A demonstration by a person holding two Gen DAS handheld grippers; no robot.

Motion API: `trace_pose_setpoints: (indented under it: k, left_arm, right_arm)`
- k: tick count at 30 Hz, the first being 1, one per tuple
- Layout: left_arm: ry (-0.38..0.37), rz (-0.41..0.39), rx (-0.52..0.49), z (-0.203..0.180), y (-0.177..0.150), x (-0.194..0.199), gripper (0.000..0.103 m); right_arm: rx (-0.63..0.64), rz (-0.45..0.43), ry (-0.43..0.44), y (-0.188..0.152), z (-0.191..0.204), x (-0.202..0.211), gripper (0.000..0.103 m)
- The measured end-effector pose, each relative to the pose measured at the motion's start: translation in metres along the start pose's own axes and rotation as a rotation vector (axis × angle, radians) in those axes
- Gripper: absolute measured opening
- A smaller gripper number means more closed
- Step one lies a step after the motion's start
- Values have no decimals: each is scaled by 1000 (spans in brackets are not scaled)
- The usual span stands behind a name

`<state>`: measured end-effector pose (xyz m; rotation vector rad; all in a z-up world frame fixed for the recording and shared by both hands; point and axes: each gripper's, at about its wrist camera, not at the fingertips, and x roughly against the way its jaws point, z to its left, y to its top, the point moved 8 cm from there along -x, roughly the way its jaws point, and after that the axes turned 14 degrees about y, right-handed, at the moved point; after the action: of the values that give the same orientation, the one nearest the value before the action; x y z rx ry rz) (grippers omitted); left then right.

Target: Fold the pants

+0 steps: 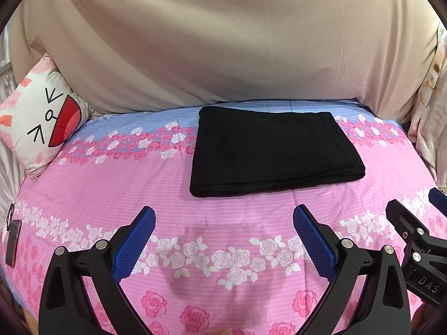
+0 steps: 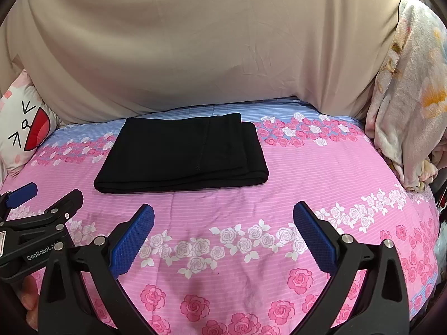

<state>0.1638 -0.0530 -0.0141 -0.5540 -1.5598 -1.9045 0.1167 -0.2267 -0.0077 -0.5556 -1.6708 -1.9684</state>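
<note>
The black pants [image 1: 268, 150] lie folded in a flat rectangle on the pink floral bedsheet [image 1: 111, 184], toward the far side. They also show in the right wrist view [image 2: 181, 156]. My left gripper [image 1: 223, 217] is open and empty, held above the sheet a little short of the pants. My right gripper [image 2: 223, 217] is open and empty too, short of the pants and to their right. The right gripper shows at the right edge of the left wrist view [image 1: 413, 217]; the left gripper shows at the left edge of the right wrist view [image 2: 47, 198].
A beige sheet [image 1: 223, 42] hangs behind the bed. A white cat-face pillow [image 1: 42, 122] leans at the far left. A pale flowered blanket [image 2: 408, 97] is heaped at the right. A dark phone-like object [image 1: 12, 243] lies at the bed's left edge.
</note>
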Motion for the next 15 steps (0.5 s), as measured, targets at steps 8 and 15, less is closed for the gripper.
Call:
trace_pose_setpoints:
  k: [8, 15]
  left_arm:
    - [-1, 4, -6, -1, -2, -2, 97]
    - [4, 2, -9, -2, -2, -3, 97]
  right_arm:
    - [1, 9, 0, -1, -2, -3, 98]
    - [3, 12, 0, -2, -1, -4, 98]
